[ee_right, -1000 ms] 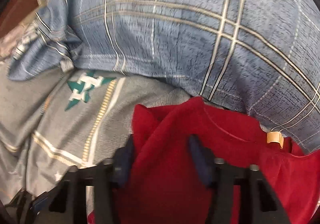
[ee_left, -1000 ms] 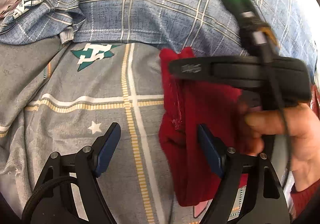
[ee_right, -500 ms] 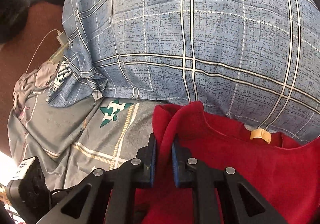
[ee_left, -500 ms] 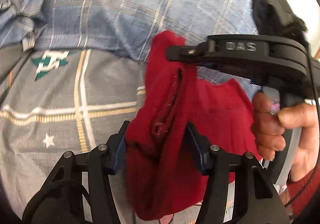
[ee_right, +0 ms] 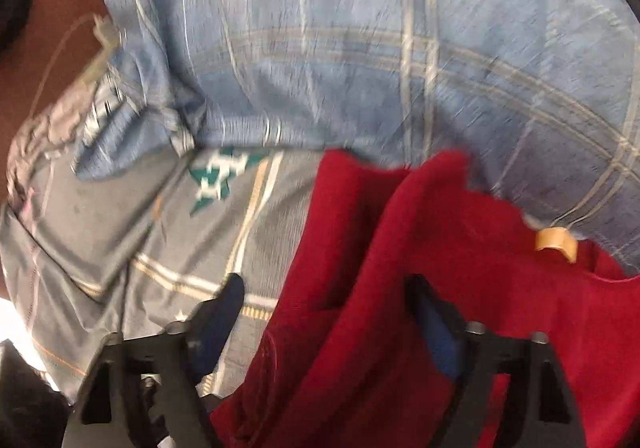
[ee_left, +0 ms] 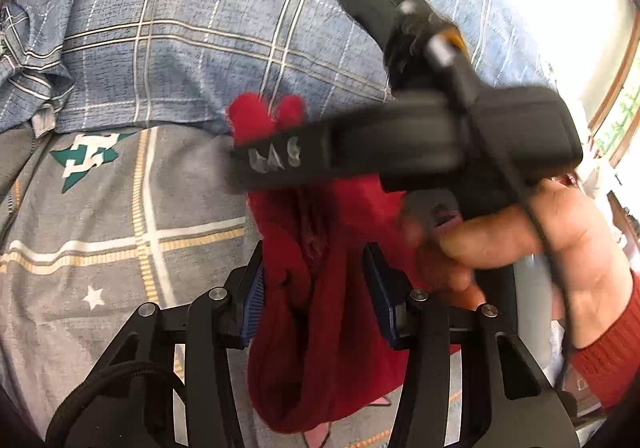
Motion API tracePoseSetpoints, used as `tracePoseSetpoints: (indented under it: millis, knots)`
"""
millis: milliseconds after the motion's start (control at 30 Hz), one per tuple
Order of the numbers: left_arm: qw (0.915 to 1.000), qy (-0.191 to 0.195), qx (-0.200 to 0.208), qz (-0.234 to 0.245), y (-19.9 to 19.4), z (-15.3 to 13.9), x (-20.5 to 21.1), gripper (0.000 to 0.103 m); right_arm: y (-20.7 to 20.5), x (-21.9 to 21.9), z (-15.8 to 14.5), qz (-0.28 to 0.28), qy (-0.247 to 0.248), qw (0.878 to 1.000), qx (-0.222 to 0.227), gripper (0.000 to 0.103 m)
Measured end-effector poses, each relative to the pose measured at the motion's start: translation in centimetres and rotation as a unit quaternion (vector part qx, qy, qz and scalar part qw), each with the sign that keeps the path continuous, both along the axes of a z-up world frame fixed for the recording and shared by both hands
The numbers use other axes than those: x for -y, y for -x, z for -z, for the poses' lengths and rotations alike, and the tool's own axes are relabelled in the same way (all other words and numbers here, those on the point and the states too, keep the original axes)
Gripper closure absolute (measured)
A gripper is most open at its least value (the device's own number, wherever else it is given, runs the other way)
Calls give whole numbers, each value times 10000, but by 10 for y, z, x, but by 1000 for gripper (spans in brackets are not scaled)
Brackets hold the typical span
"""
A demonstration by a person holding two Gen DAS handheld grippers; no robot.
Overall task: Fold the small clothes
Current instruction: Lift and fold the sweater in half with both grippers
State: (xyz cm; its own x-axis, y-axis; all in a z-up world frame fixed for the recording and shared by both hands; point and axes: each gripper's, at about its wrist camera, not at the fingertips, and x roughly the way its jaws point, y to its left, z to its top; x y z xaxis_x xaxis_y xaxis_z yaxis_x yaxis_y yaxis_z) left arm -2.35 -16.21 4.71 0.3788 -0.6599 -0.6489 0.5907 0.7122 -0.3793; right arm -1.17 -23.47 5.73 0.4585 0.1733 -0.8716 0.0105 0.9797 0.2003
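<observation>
**Red garment changes hands mid-fold**

On a bed spread with a grey patterned sheet [ee_left: 120, 207] and a blue checked quilt [ee_left: 180, 27], a small red garment [ee_left: 320, 308] hangs bunched just above the bedding, one corner poking up beside the quilt. The left gripper [ee_left: 316, 288] is closing, the cloth gathered between its blue pads — the grip looks taken. The right gripper [ee_right: 324, 312], held in a hand [ee_left: 540, 240], is opening; red fabric sits between its jaws, unpinched. By the look of it this is a regrip — next, the right needs a fresh edge to spread the piece flat.
</observation>
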Motion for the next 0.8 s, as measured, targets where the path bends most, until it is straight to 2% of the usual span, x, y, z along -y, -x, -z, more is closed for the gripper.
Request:
tracePoseSetpoints:
  millis: [33, 67, 167, 300, 333, 400, 467, 567, 633, 800]
  knots:
    - [9999, -98, -36, -37, 0, 3, 3, 57, 1, -2, 2, 46, 349, 9994, 38, 71]
    - [9996, -239, -104, -80, 0, 5, 3, 56, 4, 0, 1, 62, 412, 9990, 127, 80]
    - [9985, -487, -209, -158, 1, 11, 5, 40, 21, 12, -11, 120, 284, 9985, 460, 84]
    - [9988, -439, -97, -200, 5, 17, 9, 39, 40, 26, -28, 181, -18, 9972, 720, 85]
    - [9993, -314, -85, -196, 7, 15, 10, 40, 45, 29, -32, 202, -67, 9967, 783, 85]
    - [9999, -109, -44, -115, 13, 7, 10, 64, 54, 36, -40, 267, -142, 9955, 898, 85]
    - [9999, -106, 89, 97, 27, -5, 22, 76, 61, 44, -49, 349, -221, 9943, 983, 86]
    - [9981, -207, 472, 348, 51, -26, 46, 77, 82, 59, -70, 335, -191, 9927, 1141, 86]
    - [9965, -141, 569, 589, 66, -44, 68, 77, 96, 71, -85, 367, -90, 9914, 1249, 86]
    - [9897, -165, 842, 1145, 90, -62, 137, 77, 143, 126, -115, 793, 187, 9864, 1427, 87]
